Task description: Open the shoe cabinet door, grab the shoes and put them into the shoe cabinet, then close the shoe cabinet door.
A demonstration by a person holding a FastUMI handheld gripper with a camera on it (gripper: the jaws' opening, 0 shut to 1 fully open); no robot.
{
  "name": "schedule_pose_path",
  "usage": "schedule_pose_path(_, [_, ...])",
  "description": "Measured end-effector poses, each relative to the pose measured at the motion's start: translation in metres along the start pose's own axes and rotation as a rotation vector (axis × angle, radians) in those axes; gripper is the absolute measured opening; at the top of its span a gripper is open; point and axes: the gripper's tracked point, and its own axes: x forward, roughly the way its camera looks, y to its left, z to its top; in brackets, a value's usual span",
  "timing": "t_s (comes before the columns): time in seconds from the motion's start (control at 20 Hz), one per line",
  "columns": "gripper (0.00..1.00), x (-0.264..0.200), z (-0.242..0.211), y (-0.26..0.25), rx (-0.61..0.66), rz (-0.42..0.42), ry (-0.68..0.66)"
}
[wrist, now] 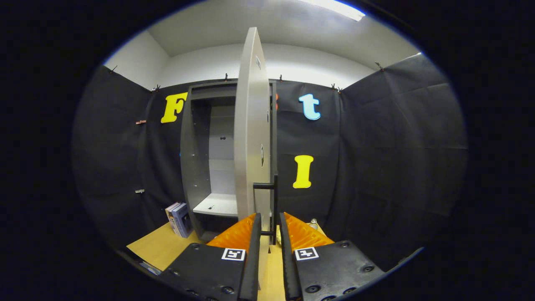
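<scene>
A: What is standing at the back of the wooden surface (pixel 161 246)?

B: The shoe cabinet (pixel 196 159) is standing there against the booth's black wall, its inside showing pale shelves. Its door (pixel 250 138) is swinging out edge-on toward the camera, hinged on the cabinet's right side.

A: And the gripper (pixel 269 228)?

B: Its two fingers are sitting close together around the door's lower edge, with the dark bar handle (pixel 273 196) rising just ahead, between the tips. I cannot tell whether both fingers are pressing on the handle or the door.

A: Anything smaller?

B: A few books (pixel 179 219) are leaning beside the cabinet's left foot, and a small bottle top (pixel 314 223) is peeking out just beyond the right finger.
</scene>
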Motion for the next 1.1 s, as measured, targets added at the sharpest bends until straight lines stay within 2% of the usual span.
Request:
schedule_pose_path(0.1, [0.27,-0.012,0.006,-0.002,-0.007,-0.012,-0.033])
schedule_pose_path(0.3, [0.26,-0.019,-0.021,0.01,0.003,0.021,0.033])
schedule_pose_path(0.75, [0.26,-0.018,-0.131,0.12,0.04,0.19,0.239])
schedule_pose_path(0.9, [0.27,-0.016,-0.168,0.152,0.028,0.2,0.306])
schedule_pose_path(1.1, [0.27,-0.009,-0.215,0.184,0.039,0.163,0.4])
